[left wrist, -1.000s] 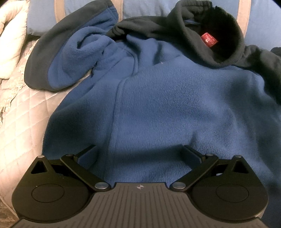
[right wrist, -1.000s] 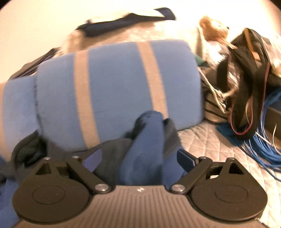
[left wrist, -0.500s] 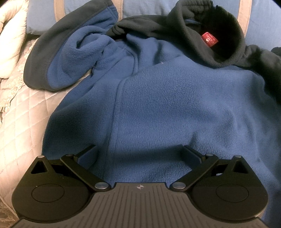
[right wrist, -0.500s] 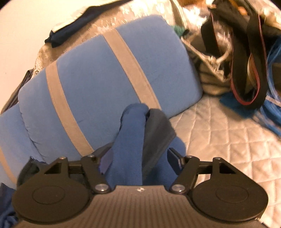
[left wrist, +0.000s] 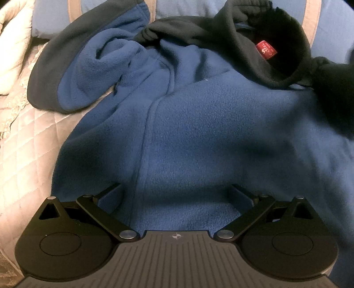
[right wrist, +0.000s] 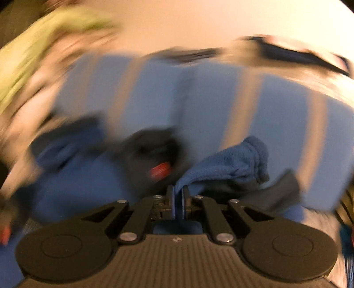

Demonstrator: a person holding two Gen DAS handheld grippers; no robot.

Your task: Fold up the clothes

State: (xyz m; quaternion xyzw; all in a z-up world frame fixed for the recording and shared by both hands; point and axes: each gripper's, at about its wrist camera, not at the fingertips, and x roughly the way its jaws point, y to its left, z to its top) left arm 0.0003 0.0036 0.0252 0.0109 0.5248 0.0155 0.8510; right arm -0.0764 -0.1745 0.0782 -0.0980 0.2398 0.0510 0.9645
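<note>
left wrist view: looking down on a blue fleece hoodie [left wrist: 199, 124] spread flat on a pale quilted bedspread [left wrist: 28, 141]
left gripper [left wrist: 176, 190]: jaws spread wide, nothing pinched; both fingers sit over the hoodie's lower body, blue fabric lies between them and is not gripped
hood [left wrist: 272, 37]: dark grey/black, at the top of the frame, opening faces the camera, red label [left wrist: 266, 50] inside
left-side sleeve [left wrist: 88, 66]: bunched up at upper left, dark grey outer panel, blue inner face, its end lies on the bedspread
seam: runs down the body from the collar area toward the left finger
striped pillow [left wrist: 55, 17]: light blue with tan bands, behind the hoodie along the top edge
white blanket [left wrist: 13, 48]: crumpled at far left, beside the sleeve
dark mass at right edge: blurred, cannot tell what it is
right wrist view: heavy motion blur, only the gripper and the cloth in it are sharp
right gripper [right wrist: 178, 199]: jaws clamped tight on a fold of blue fleece, a sleeve end [right wrist: 234, 168] of the hoodie; cloth sticks out up and to the right of the pads
dark grey panel: hangs under the pinched blue part
background: same striped pillow across the middle, hood and red label smeared left of the pads, greenish cloth [right wrist: 44, 44] upper left, too blurred to identify
</note>
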